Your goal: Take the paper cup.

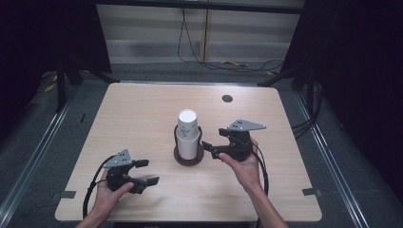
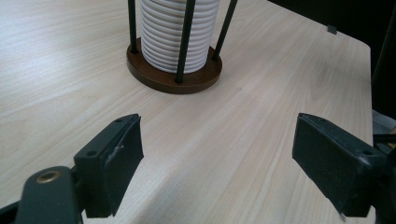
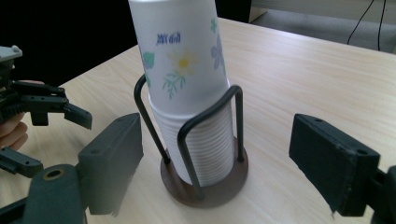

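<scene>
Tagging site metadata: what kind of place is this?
Probably a lab data-collection rig, not a home: a bare light wood table on grey carpet, black curtains at the sides, loose black cables on the floor behind, and one prop, a stack of white paper cups.

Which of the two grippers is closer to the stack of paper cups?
The right gripper: its open jaws nearly reach the cup stack in its holder, while the left gripper stays farther back by the table's near edge.

We've got a pale wooden table (image 1: 142, 114), and near its middle a stack of white paper cups (image 1: 187, 124), floral print on the top one, standing upright inside a dark wire holder (image 3: 205, 116) on a round brown base (image 2: 159, 80). Toward the far edge we see a dark round grommet (image 1: 227, 98), and cables (image 1: 228, 64) on the floor beyond.
</scene>
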Tool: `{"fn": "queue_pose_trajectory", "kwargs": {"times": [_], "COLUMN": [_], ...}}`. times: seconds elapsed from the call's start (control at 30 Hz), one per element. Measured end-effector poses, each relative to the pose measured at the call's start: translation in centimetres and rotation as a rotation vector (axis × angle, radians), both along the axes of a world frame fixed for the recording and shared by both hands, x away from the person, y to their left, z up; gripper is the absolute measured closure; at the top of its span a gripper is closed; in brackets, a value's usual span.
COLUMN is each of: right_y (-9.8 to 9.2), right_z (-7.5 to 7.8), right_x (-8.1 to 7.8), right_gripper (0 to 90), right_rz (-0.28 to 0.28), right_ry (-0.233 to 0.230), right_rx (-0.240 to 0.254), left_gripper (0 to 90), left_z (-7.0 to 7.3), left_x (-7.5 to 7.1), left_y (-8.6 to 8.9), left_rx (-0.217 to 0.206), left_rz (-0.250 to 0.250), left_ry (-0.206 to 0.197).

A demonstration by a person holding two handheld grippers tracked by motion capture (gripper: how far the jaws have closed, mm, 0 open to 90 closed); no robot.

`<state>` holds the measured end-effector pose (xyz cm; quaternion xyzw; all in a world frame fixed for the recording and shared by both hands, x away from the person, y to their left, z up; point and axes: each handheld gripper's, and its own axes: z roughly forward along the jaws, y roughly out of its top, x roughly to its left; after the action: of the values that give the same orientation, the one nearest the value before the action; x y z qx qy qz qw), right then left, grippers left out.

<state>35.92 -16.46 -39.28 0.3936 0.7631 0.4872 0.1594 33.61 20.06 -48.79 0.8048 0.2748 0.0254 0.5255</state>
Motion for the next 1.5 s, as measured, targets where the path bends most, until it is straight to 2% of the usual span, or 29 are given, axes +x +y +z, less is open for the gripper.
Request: {"fn": "queue_pose_trajectory", "kwargs": {"times": [0.2, 0.27, 0.57, 0.63, 0.73, 0.8, 0.97, 1.03, 1.13, 1.3, 1.4, 1.5], "right_y": [0.5, 0.9, 2.8, 3.0, 3.3, 3.4, 3.8, 3.9, 4.5, 5.1, 5.8, 6.1], "right_z": [0.6, 1.2, 2.6, 2.7, 2.9, 2.9, 3.1, 3.1, 3.1, 3.4, 3.5, 3.4], "right_x": [0.8, 1.3, 2.7, 3.0, 3.2, 3.5, 4.1, 4.3, 4.4, 4.9, 5.1, 5.3], "right_gripper": [17.3, 16.4, 16.4, 18.5, 21.5, 21.2, 20.8, 19.4, 21.0, 22.3, 23.4, 24.9], "right_rz": [0.034, 0.057, 0.096, 0.099, 0.103, 0.115, 0.124, 0.120, 0.126, 0.131, 0.131, 0.113], "right_ry": [0.009, 0.014, -0.010, -0.013, -0.022, -0.015, -0.008, 0.003, 0.013, 0.011, 0.019, 0.030], "right_rx": [0.002, 0.003, -0.017, -0.010, -0.007, -0.002, 0.001, 0.017, -0.020, -0.013, -0.051, -0.049], "left_gripper": [16.2, 16.2, 16.2, 16.2, 16.2, 16.2, 16.2, 16.2, 16.2, 16.4, 16.7, 17.0], "left_z": [0.0, -0.1, -0.3, -0.3, -0.3, -0.3, -0.4, -0.4, -0.4, -0.4, -0.4, -0.3], "left_x": [-0.2, -0.1, -0.1, 0.0, 0.0, -0.1, 0.0, 0.0, 0.0, 0.0, 0.0, 0.0], "left_y": [0.1, 0.1, 0.0, 0.1, 0.1, 0.2, 0.3, 0.2, 0.2, 0.3, 0.4, 0.4], "left_rx": [0.005, 0.012, 0.016, 0.007, 0.012, 0.028, 0.028, 0.026, 0.027, 0.025, 0.025, 0.035], "left_rz": [-0.008, -0.010, -0.016, -0.010, -0.009, -0.008, -0.004, -0.003, -0.004, 0.000, 0.008, 0.011], "left_ry": [0.003, 0.005, 0.011, 0.024, 0.019, 0.010, 0.015, 0.016, 0.018, 0.024, 0.026, 0.019]}}
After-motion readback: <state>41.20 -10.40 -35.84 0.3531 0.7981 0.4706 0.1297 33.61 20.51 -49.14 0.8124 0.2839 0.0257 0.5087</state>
